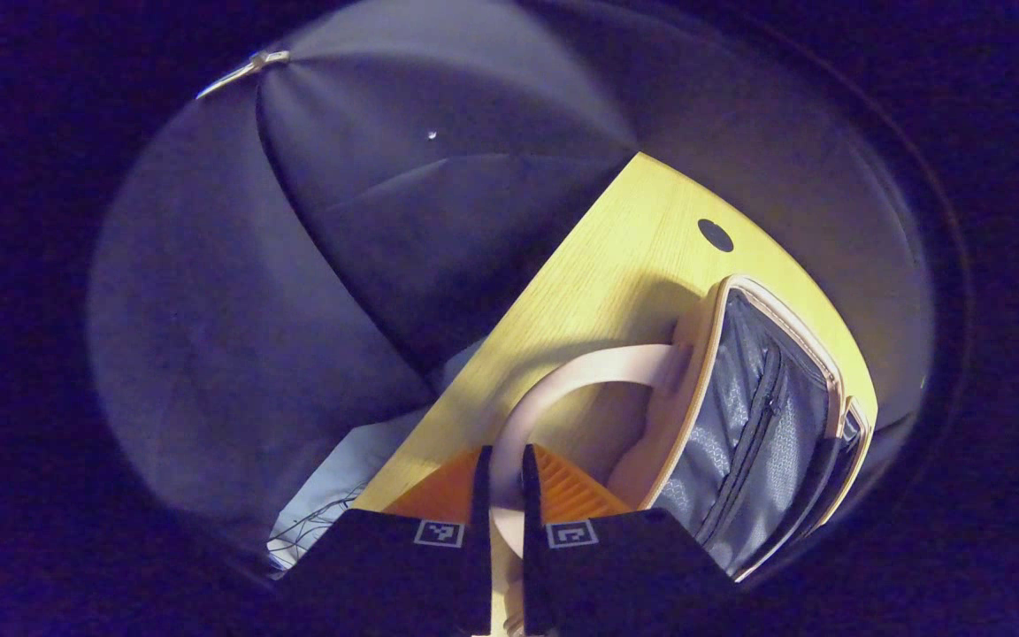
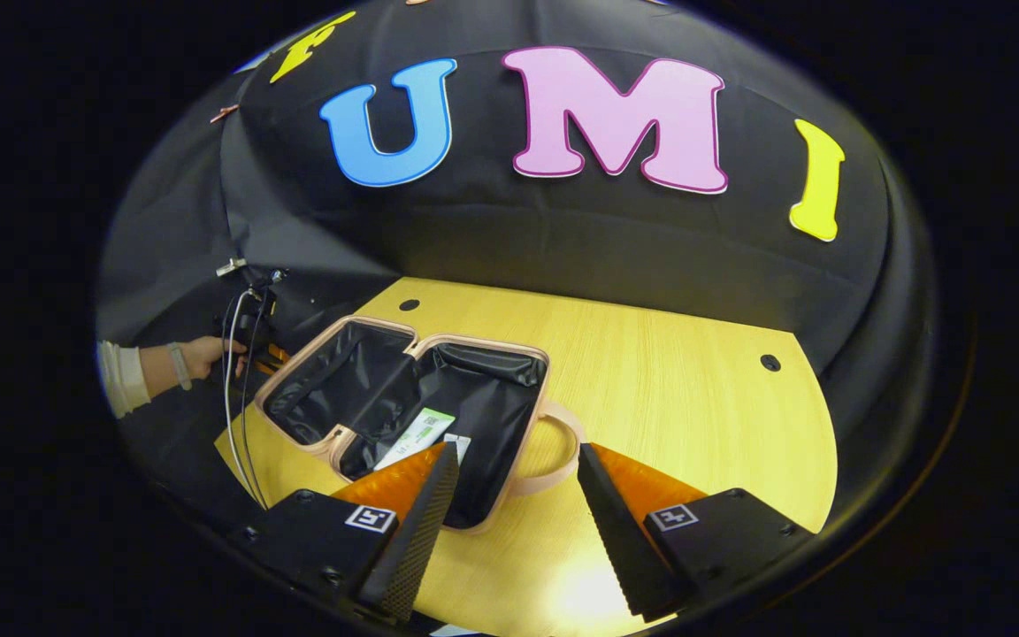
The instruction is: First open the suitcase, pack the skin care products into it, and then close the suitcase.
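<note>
The small pale-pink hard-shell suitcase [image 2: 403,398] lay open on the light wood-grain counter [image 2: 695,398], its two halves spread flat and lined with dark, slightly glossy fabric. In the right gripper view a white and green skin care packet [image 2: 417,435] rested in the nearer half, close to the rim. The right gripper [image 2: 514,518] hung released just before the case, its ribbed black fingers [image 2: 425,522] wide apart with the looped pink handle [image 2: 554,460] between them. At the far left of that view a hand [image 2: 204,356] with a white sleeve held the other tool beside the case.

From the left gripper view the lining looked grey and honeycomb-quilted, with a zipper pocket [image 1: 753,433] running along it. The left gripper [image 1: 502,478] looked clenched on the curved handle [image 1: 580,376], though the contact itself was hard to make out.
</note>
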Demonstrator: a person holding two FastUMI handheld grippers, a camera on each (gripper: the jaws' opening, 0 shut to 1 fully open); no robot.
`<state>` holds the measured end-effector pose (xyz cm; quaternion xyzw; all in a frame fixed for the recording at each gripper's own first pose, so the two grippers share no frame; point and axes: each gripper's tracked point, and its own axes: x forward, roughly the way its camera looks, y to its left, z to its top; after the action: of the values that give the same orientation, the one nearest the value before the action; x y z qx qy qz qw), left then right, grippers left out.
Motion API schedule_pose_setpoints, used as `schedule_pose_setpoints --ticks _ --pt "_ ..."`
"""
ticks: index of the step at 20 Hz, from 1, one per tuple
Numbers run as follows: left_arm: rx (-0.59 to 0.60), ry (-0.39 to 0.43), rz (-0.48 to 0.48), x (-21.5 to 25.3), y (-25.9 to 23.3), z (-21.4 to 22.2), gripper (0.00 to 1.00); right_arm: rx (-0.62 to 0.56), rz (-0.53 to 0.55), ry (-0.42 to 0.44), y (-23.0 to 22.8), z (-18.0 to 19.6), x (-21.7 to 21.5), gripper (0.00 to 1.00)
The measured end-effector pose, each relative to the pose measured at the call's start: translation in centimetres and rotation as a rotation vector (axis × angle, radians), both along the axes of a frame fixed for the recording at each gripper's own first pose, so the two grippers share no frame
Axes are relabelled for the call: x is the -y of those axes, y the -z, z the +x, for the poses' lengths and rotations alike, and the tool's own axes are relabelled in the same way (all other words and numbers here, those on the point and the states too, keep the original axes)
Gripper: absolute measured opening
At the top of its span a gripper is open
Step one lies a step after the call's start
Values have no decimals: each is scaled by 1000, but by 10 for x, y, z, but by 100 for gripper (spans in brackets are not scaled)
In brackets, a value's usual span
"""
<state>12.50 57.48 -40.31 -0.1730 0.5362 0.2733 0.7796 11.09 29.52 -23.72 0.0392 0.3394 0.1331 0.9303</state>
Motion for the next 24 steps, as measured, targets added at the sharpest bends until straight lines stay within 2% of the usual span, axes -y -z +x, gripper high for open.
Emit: schedule_pose_setpoints --ticks 5,10,11,17,19,21,24 --pt "94 49 20 19 -50 11 10 53 88 8 -16 -13 -3 87" --pt "230 222 107 40 -138 21 3 85 142 7 -25 -14 2 88" --pt "268 261 114 52 -159 25 6 95 154 7 -30 -15 4 88" --pt "441 563 126 145 -281 24 6 150 184 7 -47 -17 32 88" --pt "490 635 88 178 -313 17 6 160 196 10 -50 -19 45 88" --pt "532 700 30 226 -327 18 6 164 198 18 -53 -21 64 88" --pt "534 787 -66 308 -307 24 6 183 183 33 -61 -27 101 87"
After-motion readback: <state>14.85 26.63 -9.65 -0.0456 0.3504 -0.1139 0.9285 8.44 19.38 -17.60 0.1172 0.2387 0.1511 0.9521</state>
